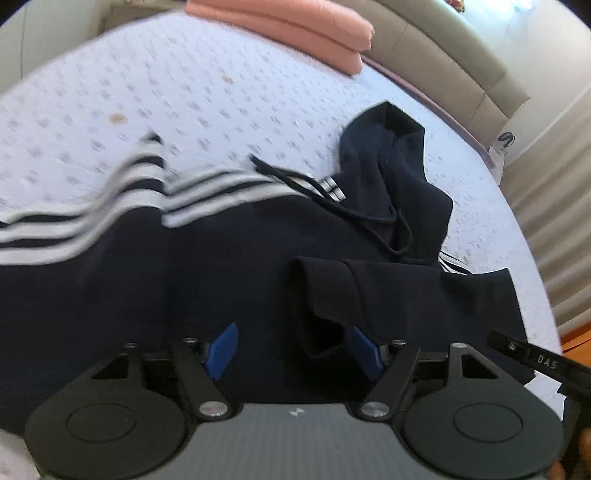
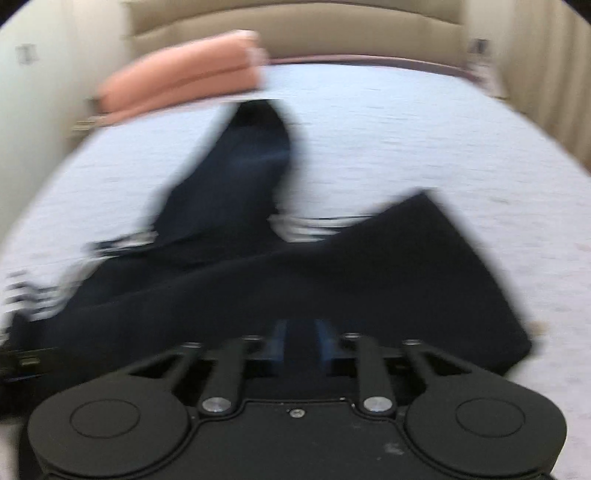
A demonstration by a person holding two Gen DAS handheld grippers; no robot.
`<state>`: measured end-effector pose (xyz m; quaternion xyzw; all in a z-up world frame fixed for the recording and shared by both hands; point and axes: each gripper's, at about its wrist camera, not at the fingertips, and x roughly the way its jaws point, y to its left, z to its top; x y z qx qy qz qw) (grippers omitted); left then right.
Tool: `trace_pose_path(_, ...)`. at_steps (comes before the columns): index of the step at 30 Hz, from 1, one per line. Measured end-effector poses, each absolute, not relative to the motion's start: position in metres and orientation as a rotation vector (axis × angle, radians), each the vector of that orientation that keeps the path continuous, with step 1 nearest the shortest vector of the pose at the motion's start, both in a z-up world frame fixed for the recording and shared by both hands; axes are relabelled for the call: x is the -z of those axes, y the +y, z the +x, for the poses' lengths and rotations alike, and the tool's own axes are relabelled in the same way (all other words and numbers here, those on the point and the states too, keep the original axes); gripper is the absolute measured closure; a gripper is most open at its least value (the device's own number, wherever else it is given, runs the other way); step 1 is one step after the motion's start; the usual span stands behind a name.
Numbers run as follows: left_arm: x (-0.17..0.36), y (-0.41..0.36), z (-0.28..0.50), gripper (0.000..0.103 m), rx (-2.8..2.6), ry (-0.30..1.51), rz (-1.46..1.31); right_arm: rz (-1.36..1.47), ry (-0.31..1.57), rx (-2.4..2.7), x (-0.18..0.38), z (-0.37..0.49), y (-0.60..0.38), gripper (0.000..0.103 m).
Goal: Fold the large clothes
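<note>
My left gripper (image 1: pixel 291 350) is spread wide over the navy striped-sleeve hoodie (image 1: pixel 221 266) lying on the white dotted bedsheet (image 1: pixel 184 92). My right gripper (image 2: pixel 300 343) looks narrowed onto dark fabric; blur hides any pinch. I should carry the hem flat and evenly.

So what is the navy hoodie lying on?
The navy hoodie lies spread on a pale patterned bed cover. The cover shows all round it; whatever is directly beneath the fabric is hidden. Folded pink bedding sits apart, farther back.
</note>
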<state>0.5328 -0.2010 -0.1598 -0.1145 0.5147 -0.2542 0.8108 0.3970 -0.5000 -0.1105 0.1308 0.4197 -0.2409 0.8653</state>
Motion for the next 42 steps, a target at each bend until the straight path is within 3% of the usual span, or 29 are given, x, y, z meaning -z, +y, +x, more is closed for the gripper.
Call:
trace_pose_path(7, 0.186, -0.235, 0.541, 0.040, 0.504, 1.169, -0.278, 0.219, 0.946, 0.652, 0.148, 0.394, -0.550, 0.084)
trace_pose_path(9, 0.184, -0.248, 0.541, 0.058, 0.488, 1.149, -0.210, 0.236, 0.979, 0.646, 0.159, 0.396, -0.550, 0.085)
trace_pose_path(11, 0.183, -0.265, 0.541, 0.084, 0.466, 1.142, -0.120, 0.215, 0.995, 0.641, 0.167, 0.396, -0.546, 0.084)
trace_pose_path(14, 0.175, -0.277, 0.541, 0.095, 0.454, 1.099, -0.055, 0.205, 0.996, 0.626, 0.164, 0.398, -0.545, 0.084)
trace_pose_path(25, 0.082, -0.225, 0.528, 0.096, 0.370, 0.774, -0.076, 0.358, 0.854, 0.503, 0.104, 0.374, -0.546, 0.082)
trace_pose_path(27, 0.091, -0.222, 0.530, 0.090, 0.343, 0.789, 0.027, 0.362, 0.847, 0.499, 0.102, 0.377, -0.543, 0.082)
trace_pose_path(29, 0.115, -0.223, 0.536, 0.067, 0.326, 0.869, 0.108, 0.360, 0.864, 0.501, 0.110, 0.381, -0.542, 0.076)
trace_pose_path(31, 0.145, -0.227, 0.541, 0.052, 0.283, 0.940, 0.168, 0.359, 0.911, 0.521, 0.126, 0.388, -0.542, 0.075)
trace_pose_path(36, 0.139, -0.222, 0.526, 0.053, 0.269, 0.870, 0.144, 0.285, 1.094, 0.523, 0.174, 0.406, -0.536, 0.075)
trace_pose_path(37, 0.132, -0.221, 0.522, 0.052, 0.265, 0.841, 0.126, 0.239, 1.107, 0.505, 0.169, 0.412, -0.533, 0.070)
trace_pose_path(42, 0.105, -0.226, 0.529, 0.051, 0.376, 0.790, 0.056, 0.248, 0.953, 0.481, 0.128, 0.413, -0.540, 0.071)
